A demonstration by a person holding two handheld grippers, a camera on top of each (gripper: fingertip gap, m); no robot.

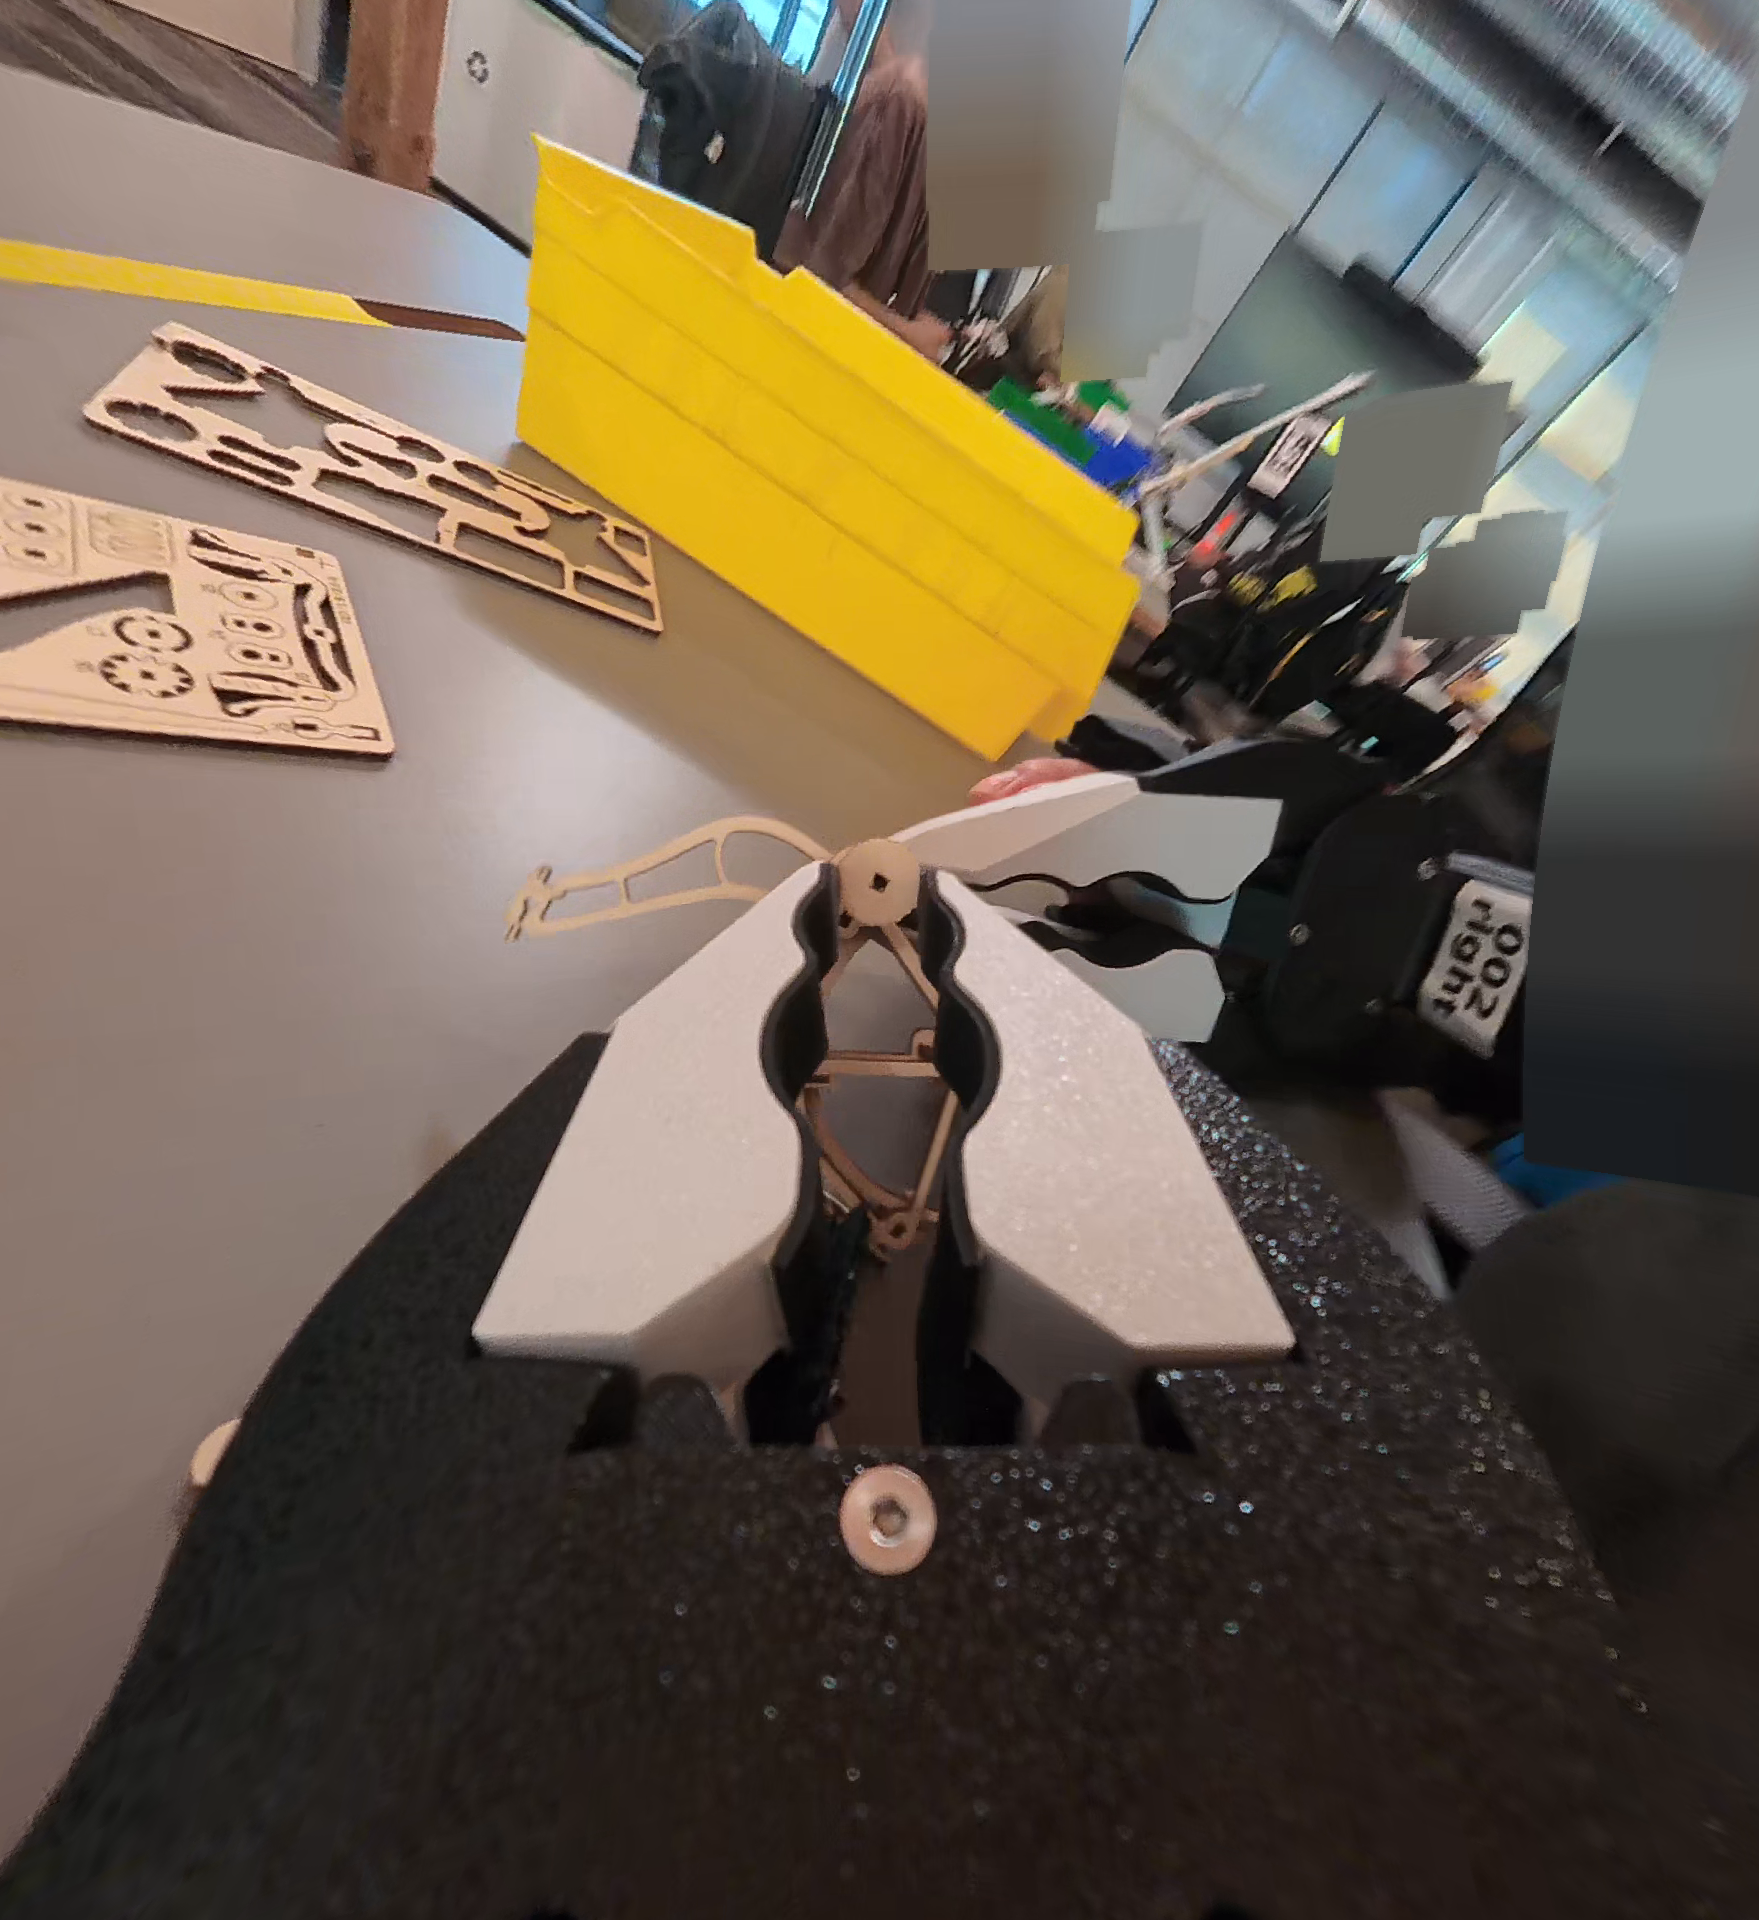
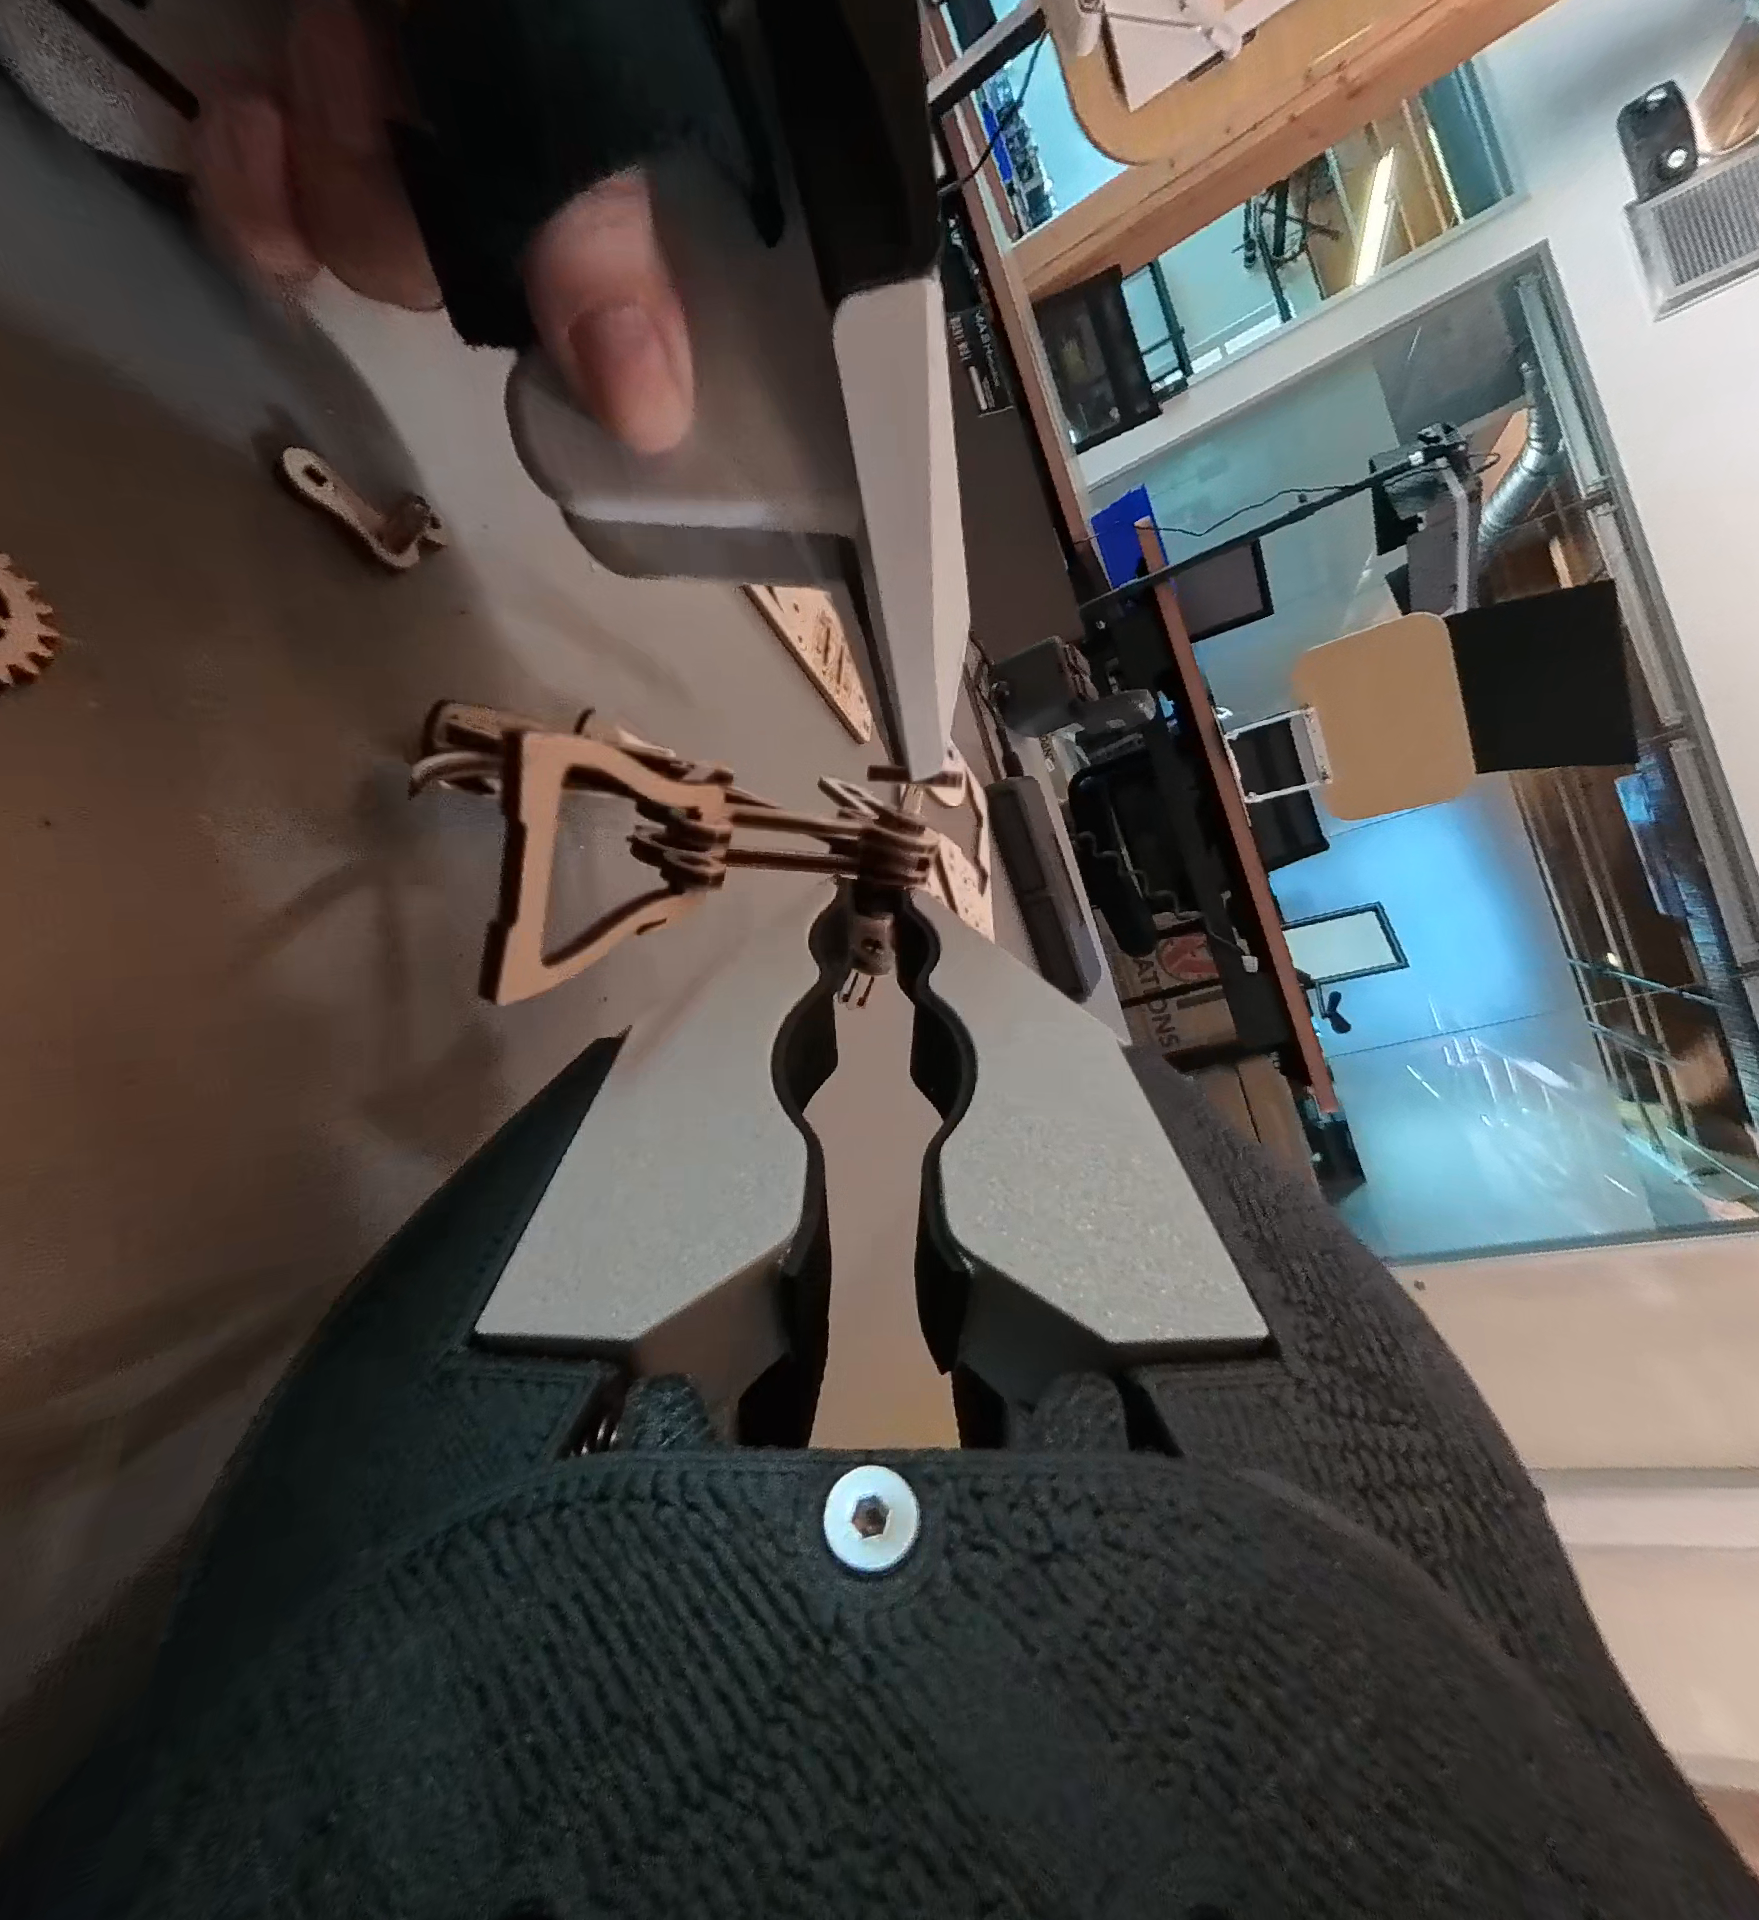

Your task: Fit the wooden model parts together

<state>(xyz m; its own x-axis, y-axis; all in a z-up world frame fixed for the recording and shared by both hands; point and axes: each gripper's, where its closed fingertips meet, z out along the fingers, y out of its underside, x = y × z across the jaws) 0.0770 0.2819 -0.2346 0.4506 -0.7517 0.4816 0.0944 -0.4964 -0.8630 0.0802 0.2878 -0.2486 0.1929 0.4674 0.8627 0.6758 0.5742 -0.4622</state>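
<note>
Left wrist view: wooden model frame (image 1: 880, 1101) is being clamped between narrowed left gripper (image 1: 880, 896) fingers, above grey table (image 1: 231, 987). Right gripper (image 2: 867, 935) tips are being pinched on its round hub (image 2: 890, 844). Farther off, punched part sheets (image 1: 376, 478) and yellow bin (image 1: 813, 468) are being left lying.

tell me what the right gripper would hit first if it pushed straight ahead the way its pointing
The right gripper already pinches a small wooden peg at its tips, so straight ahead it would first meet the wooden model frame at its round hub, then probably the left gripper's white finger just beyond; depth there is unclear.
</note>
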